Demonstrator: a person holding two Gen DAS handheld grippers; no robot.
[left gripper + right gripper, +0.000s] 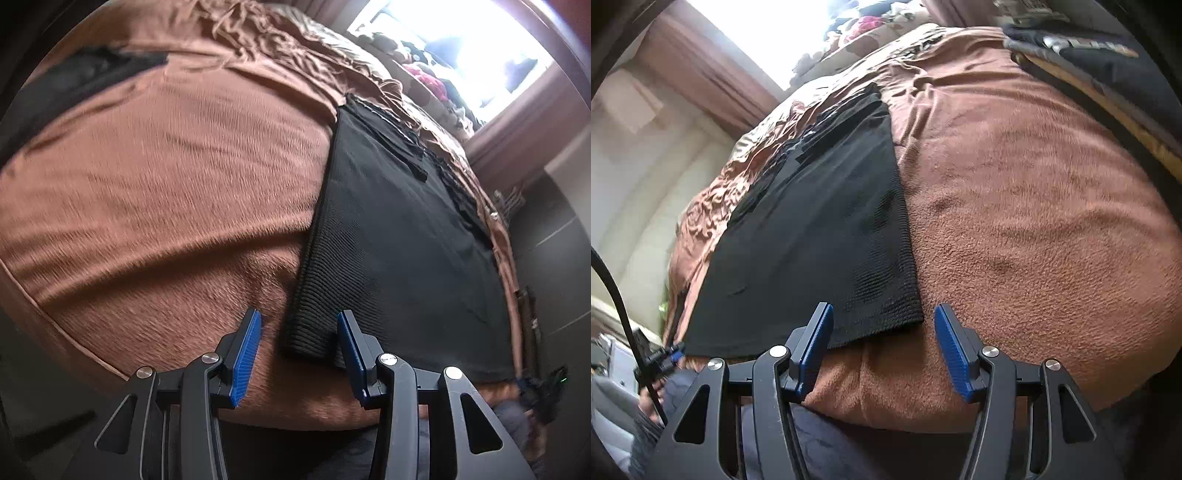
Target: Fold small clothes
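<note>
Black garment flat on blanket – claws (both) parted

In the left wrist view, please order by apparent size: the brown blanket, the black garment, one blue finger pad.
1. brown blanket, fills most of the view
2. black garment
3. blue finger pad, smallest, although being closest to the camera makes it look bigger

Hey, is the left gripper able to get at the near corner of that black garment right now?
Probably yes. The left gripper stands open with the black garment's ribbed near corner between its pads, not pinched, and nothing on the brown blanket is in the way.
</note>
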